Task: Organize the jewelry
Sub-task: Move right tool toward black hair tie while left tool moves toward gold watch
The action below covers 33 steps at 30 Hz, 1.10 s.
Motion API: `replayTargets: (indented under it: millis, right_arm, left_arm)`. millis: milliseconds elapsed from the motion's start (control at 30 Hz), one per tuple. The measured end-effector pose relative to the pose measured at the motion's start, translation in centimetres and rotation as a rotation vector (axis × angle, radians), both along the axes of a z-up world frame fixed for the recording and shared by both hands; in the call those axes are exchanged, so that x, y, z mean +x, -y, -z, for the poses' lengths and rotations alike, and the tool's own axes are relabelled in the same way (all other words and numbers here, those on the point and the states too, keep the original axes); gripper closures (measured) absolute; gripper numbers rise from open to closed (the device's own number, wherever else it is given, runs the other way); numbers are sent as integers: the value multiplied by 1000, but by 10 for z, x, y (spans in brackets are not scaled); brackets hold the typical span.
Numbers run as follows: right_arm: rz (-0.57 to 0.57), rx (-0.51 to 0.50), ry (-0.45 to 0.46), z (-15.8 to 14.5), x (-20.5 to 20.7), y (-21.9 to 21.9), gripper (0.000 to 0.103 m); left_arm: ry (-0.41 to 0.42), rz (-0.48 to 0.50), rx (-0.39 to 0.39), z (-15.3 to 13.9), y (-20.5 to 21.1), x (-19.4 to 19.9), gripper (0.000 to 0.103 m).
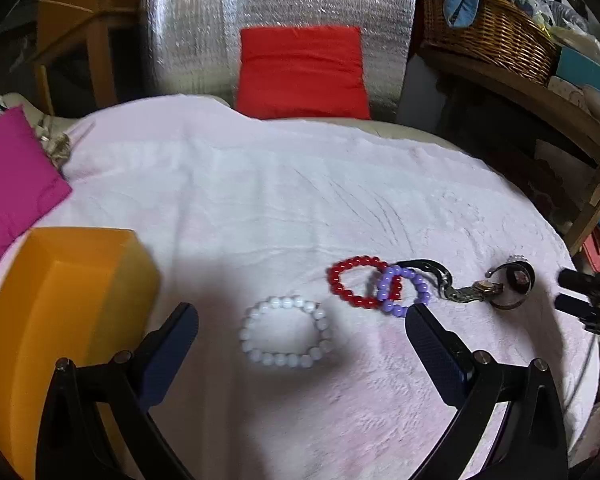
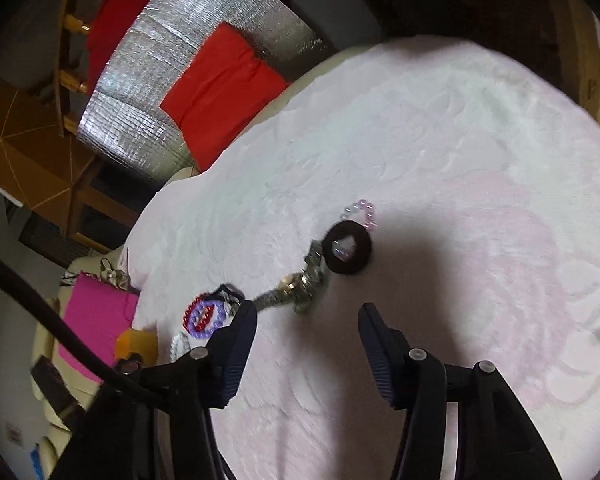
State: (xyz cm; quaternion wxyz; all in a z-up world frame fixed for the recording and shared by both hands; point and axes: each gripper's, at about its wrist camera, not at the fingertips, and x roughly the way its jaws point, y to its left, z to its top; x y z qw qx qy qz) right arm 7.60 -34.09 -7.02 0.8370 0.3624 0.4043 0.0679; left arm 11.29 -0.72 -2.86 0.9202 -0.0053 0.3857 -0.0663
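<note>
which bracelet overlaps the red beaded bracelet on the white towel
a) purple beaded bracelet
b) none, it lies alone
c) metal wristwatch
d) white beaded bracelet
a: in the left wrist view the purple beaded bracelet lies across the right side of the red beaded bracelet, while the white beaded bracelet sits apart.

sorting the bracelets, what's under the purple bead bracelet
The purple bead bracelet overlaps the red bead bracelet, crossing over part of its loop, on the pale pink towel. A black curved piece sits against its far side; whether it runs underneath is unclear.
</note>
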Motion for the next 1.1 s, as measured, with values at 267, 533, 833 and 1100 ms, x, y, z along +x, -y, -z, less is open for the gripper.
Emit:
replayTargets:
  millis: [267, 533, 833, 1100]
  right_arm:
    - [49, 61, -109, 26, 48, -14, 78]
    - [80, 32, -73, 16, 40, -8, 91]
    - [129, 120, 12, -2, 5, 29, 91]
    - [204, 166, 39, -10, -13, 60, 91]
  left_arm:
    - [-12, 100, 27, 10, 26, 13, 12]
    - [-40, 185, 1, 15, 46, 17, 30]
    - [26, 295, 31, 11, 87, 7, 30]
    - [92, 486, 129, 8, 154, 10, 30]
